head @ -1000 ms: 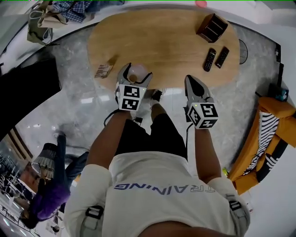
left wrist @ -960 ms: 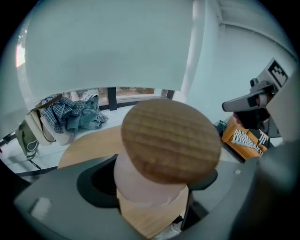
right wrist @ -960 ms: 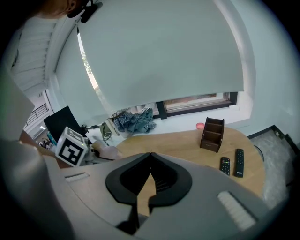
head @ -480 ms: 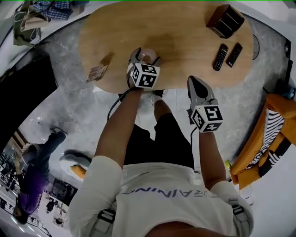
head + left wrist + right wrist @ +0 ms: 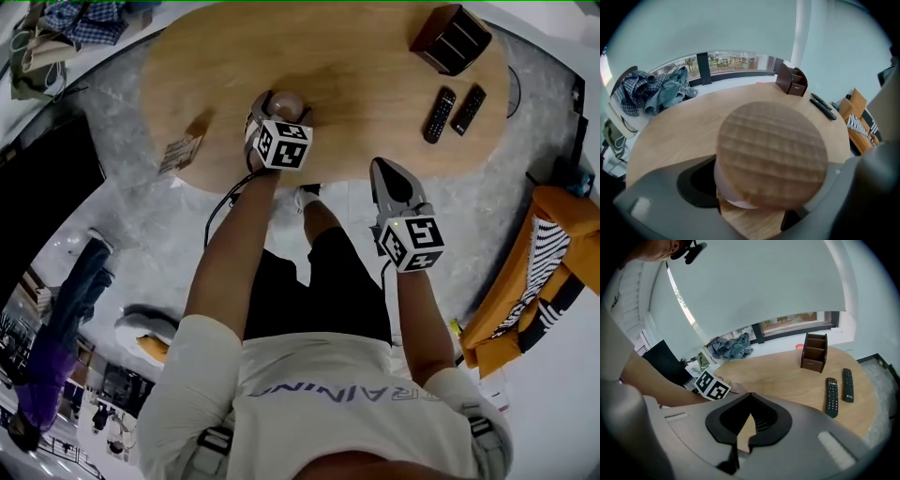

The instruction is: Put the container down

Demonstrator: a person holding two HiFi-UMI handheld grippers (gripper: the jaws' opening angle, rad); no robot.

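A container with a round wooden lid [image 5: 771, 152] and a pale body fills the left gripper view, its lid tilted toward the camera. My left gripper [image 5: 771, 190] is shut on it, one jaw on each side of the body. In the head view the left gripper [image 5: 279, 111] holds the container [image 5: 289, 101] over the near middle of the oval wooden table [image 5: 356, 84]. Whether its base touches the wood is hidden. My right gripper [image 5: 386, 178] hangs off the table's near edge, over the floor. It is shut with nothing in it, the tips meeting [image 5: 750, 397].
Two black remotes [image 5: 439, 101] [image 5: 468, 96] lie at the table's right, with a brown wooden holder [image 5: 450, 37] behind them. A small packet [image 5: 180, 150] lies at the left edge. Clothes [image 5: 656, 91] are piled beyond the far left end. An orange sofa [image 5: 553, 244] stands at the right.
My left gripper has carried the container forward from the table's near edge to over the tabletop. The right gripper has stayed about where it was.
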